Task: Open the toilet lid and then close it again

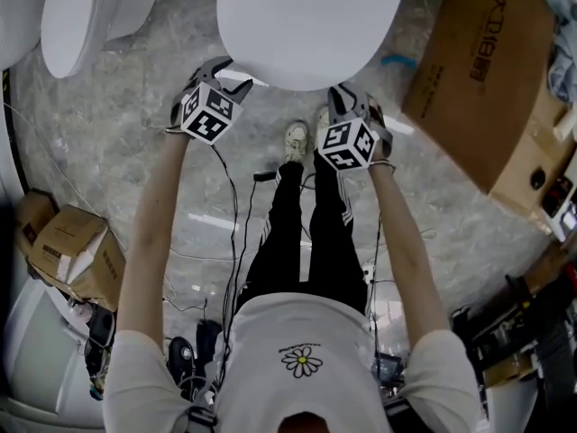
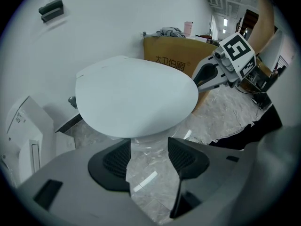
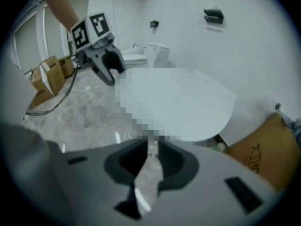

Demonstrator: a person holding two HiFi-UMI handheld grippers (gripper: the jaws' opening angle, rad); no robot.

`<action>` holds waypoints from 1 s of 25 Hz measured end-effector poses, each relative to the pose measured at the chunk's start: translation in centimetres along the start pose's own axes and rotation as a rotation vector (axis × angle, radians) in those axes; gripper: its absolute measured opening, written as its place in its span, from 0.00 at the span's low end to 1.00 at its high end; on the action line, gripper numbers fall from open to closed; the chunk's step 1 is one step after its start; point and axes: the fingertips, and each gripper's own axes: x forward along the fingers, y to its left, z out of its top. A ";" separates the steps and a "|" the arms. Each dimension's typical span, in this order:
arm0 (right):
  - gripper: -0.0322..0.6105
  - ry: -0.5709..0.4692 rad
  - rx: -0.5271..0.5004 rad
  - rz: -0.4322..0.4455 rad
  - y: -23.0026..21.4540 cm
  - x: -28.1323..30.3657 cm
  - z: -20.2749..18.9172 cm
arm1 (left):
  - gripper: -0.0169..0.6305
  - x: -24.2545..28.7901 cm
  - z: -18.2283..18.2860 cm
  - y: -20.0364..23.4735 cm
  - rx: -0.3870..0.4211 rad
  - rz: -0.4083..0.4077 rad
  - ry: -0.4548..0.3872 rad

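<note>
The white toilet lid lies about level in front of me, its front rim facing both grippers. My left gripper hangs at the rim's left side with its jaws wide apart; only floor shows between its pads, and the lid sits just beyond their tips. My right gripper is at the rim's right side. Its jaws stand nearly together, leaving a thin slit with floor behind. Their tips reach the lid's rim, but a blurred patch hides whether they pinch it.
A big cardboard box stands close to the toilet's right. A second white toilet is at the far left, with smaller boxes beside me. Black cables trail over the marble floor near my feet.
</note>
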 end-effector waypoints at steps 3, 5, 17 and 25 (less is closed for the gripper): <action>0.18 0.023 -0.015 0.008 0.1 1.3 -1.0 | 0.43 1.4 -0.6 -0.2 0.001 -0.002 0.012; 0.18 0.032 -0.014 0.013 0.2 2.0 -1.4 | 0.43 2.1 -0.9 -0.2 -0.004 -0.002 0.019; 0.18 0.045 -0.007 0.023 0.6 3.8 -2.4 | 0.44 4.3 -2.3 -0.4 -0.012 -0.009 0.056; 0.18 0.042 -0.039 0.010 0.5 3.8 -2.3 | 0.44 4.2 -2.2 -0.3 -0.028 0.007 0.035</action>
